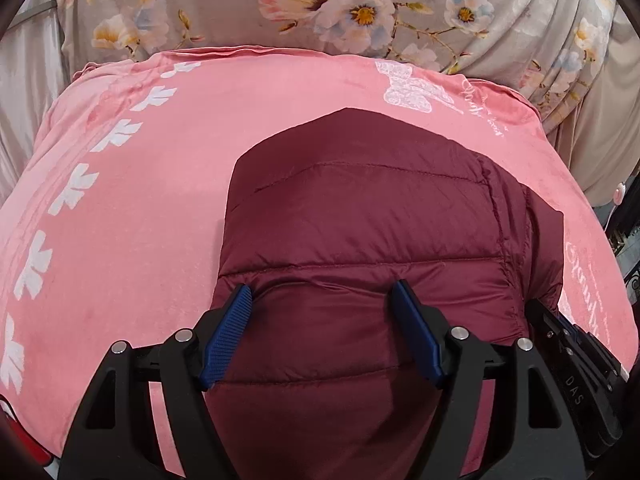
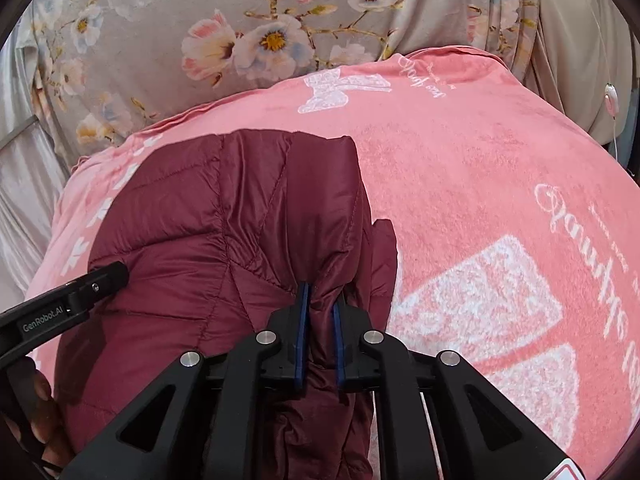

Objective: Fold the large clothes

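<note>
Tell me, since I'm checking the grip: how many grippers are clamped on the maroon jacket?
1: the right gripper pinches the maroon jacket's bunched edge; the left gripper hangs open above it.

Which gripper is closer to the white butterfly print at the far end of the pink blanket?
Neither clearly. The left gripper rests open on the maroon jacket; the right gripper pinches the jacket's edge. Both sit well short of the butterfly print.

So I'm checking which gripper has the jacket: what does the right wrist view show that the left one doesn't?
Only the right wrist view shows the right gripper shut on a bunched fold of the jacket, and a white corded switch. Only the left wrist view shows the left gripper open, fingers over the quilted panel. Both show the pink blanket and floral sheet.
</note>
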Action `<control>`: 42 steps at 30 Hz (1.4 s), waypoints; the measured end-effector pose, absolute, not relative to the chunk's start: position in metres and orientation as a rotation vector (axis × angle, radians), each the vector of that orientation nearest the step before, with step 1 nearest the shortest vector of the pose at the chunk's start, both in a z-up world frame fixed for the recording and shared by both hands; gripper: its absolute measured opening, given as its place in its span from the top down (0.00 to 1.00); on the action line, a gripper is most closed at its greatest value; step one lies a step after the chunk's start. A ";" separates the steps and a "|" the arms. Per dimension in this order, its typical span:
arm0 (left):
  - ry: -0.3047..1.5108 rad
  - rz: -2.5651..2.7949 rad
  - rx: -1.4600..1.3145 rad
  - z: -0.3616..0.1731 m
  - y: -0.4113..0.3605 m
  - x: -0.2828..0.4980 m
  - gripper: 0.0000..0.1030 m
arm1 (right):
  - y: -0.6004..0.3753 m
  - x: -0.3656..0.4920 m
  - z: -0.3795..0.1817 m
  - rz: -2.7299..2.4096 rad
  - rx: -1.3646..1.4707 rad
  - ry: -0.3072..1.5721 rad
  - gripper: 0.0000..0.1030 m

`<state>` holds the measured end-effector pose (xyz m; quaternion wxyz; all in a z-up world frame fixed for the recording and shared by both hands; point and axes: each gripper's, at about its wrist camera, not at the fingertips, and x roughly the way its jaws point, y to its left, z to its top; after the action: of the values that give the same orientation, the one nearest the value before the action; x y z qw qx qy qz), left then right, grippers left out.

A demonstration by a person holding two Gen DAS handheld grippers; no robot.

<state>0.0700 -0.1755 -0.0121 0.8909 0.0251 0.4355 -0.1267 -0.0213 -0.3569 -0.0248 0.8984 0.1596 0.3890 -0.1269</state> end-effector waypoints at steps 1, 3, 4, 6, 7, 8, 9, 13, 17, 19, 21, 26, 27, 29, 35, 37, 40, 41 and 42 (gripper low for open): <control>0.904 -0.260 0.056 -0.014 -0.177 0.070 0.31 | -0.357 -0.021 -0.027 -0.264 0.331 0.808 0.91; 0.901 -0.252 0.068 -0.018 -0.180 0.070 0.31 | -0.357 -0.022 -0.033 -0.267 0.329 0.813 0.91; 0.899 -0.249 0.074 -0.019 -0.181 0.069 0.31 | -0.357 -0.021 -0.036 -0.270 0.329 0.815 0.91; 0.893 -0.242 0.089 -0.022 -0.184 0.069 0.30 | -0.355 -0.022 -0.040 -0.273 0.329 0.818 0.91; 0.889 -0.238 0.097 -0.024 -0.185 0.068 0.30 | -0.355 -0.022 -0.043 -0.275 0.329 0.819 0.91; 0.887 -0.235 0.102 -0.026 -0.186 0.068 0.30 | -0.354 -0.021 -0.045 -0.276 0.330 0.819 0.91; 0.885 -0.232 0.107 -0.028 -0.187 0.068 0.29 | -0.354 -0.021 -0.048 -0.277 0.332 0.819 0.91; 0.879 -0.223 0.122 -0.033 -0.191 0.069 0.29 | -0.352 -0.020 -0.053 -0.286 0.326 0.817 0.91; 0.872 -0.214 0.139 -0.038 -0.194 0.068 0.28 | -0.349 -0.020 -0.056 -0.293 0.325 0.813 0.91; 0.867 -0.209 0.145 -0.040 -0.196 0.068 0.28 | -0.349 -0.020 -0.057 -0.294 0.323 0.813 0.91; 0.861 -0.205 0.150 -0.041 -0.197 0.068 0.28 | -0.348 -0.019 -0.058 -0.296 0.321 0.813 0.91; 0.849 -0.197 0.157 -0.044 -0.198 0.067 0.28 | -0.345 -0.020 -0.058 -0.304 0.309 0.811 0.91; 0.846 -0.196 0.156 -0.045 -0.197 0.066 0.27 | -0.346 -0.020 -0.057 -0.302 0.312 0.811 0.90; 0.844 -0.194 0.155 -0.045 -0.197 0.066 0.27 | -0.346 -0.022 -0.052 -0.306 0.313 0.816 0.88; 0.896 -0.253 0.099 -0.032 -0.184 0.070 0.28 | -0.354 -0.043 -0.020 -0.325 0.360 0.821 0.74; 0.935 -0.293 0.024 -0.022 -0.170 0.072 0.28 | -0.362 -0.054 -0.013 -0.331 0.388 0.823 0.72; 0.964 -0.328 -0.069 -0.012 -0.152 0.073 0.28 | -0.372 -0.064 -0.008 -0.317 0.442 0.825 0.71; 0.970 -0.334 -0.089 -0.009 -0.147 0.073 0.28 | -0.376 -0.064 -0.008 -0.303 0.472 0.825 0.71; 0.970 -0.337 -0.106 -0.006 -0.143 0.072 0.28 | -0.379 -0.062 -0.007 -0.287 0.503 0.825 0.70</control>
<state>0.0721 -0.1425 -0.0065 0.8698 -0.0505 0.4636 -0.1611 -0.0621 -0.3787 -0.0074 0.8756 0.2410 0.3953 -0.1375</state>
